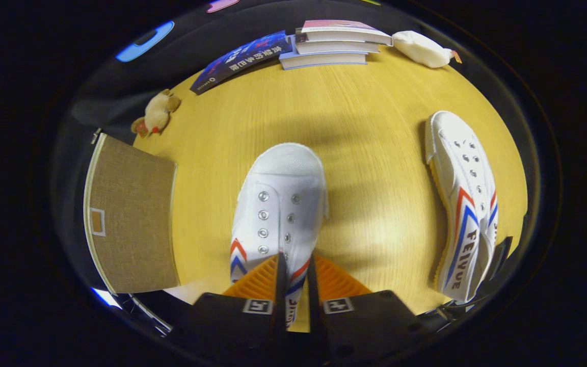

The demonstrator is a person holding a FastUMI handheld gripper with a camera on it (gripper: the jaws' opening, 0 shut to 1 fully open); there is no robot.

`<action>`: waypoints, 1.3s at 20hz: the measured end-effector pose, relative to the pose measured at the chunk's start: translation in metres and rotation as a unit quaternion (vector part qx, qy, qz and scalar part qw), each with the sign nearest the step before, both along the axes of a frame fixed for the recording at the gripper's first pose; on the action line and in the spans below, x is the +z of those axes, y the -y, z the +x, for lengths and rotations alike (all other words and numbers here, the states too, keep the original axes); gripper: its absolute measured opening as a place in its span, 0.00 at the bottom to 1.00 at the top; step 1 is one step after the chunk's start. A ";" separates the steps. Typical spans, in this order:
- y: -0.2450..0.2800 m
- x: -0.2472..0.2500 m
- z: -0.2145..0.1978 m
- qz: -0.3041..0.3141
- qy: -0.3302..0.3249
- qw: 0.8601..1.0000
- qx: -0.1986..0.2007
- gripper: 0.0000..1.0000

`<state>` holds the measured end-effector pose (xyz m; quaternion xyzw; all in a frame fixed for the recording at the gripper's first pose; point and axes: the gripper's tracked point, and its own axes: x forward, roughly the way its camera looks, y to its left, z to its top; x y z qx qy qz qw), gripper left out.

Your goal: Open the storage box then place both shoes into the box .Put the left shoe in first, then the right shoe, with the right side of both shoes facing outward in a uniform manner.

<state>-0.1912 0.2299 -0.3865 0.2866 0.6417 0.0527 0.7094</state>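
Observation:
A white canvas shoe with red and blue chevrons points away from me over the wooden table. My gripper is shut on that shoe's upper near the tongue, both fingers pressing a narrow strip of canvas between them. A second matching white shoe lies on its side to the right of the fingers, its sole edge toward the held shoe. To the left sits the tan fabric storage box with its lid closed.
A stack of books and a dark blue book lie at the table's far edge. Beside the stack rests a white pouch. A small plush toy sits beyond the box.

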 end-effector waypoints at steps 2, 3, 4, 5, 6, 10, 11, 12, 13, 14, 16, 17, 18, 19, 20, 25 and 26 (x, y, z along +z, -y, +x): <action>-0.002 0.005 0.003 0.025 -0.019 0.999 -0.035 0.10; -0.003 0.011 0.005 0.040 -0.022 0.998 -0.053 0.08; 0.001 0.016 0.004 0.046 -0.024 0.997 -0.059 0.07; 0.005 0.022 0.005 0.047 -0.021 0.997 -0.059 0.07; 0.006 0.030 0.006 0.050 -0.015 0.997 -0.057 0.07; 0.008 0.086 0.024 0.068 0.015 0.996 -0.063 0.07; 0.006 0.103 0.032 0.072 0.026 0.995 -0.064 0.07; 0.004 0.121 0.040 0.075 0.039 0.994 -0.065 0.07; 0.001 0.141 0.050 0.081 0.052 0.993 -0.065 0.07; -0.005 0.161 0.059 0.089 0.064 0.992 -0.065 0.07; -0.019 0.198 0.077 0.111 0.078 0.988 -0.068 0.07; -0.028 0.215 0.084 0.123 0.080 0.987 -0.069 0.07; -0.038 0.231 0.089 0.135 0.080 0.985 -0.069 0.07; -0.050 0.245 0.093 0.146 0.078 0.984 -0.066 0.07; -0.063 0.257 0.097 0.156 0.076 0.983 -0.063 0.07; -0.139 0.290 0.103 0.188 0.056 0.980 -0.032 0.07; -0.155 0.289 0.103 0.185 0.053 0.981 -0.023 0.07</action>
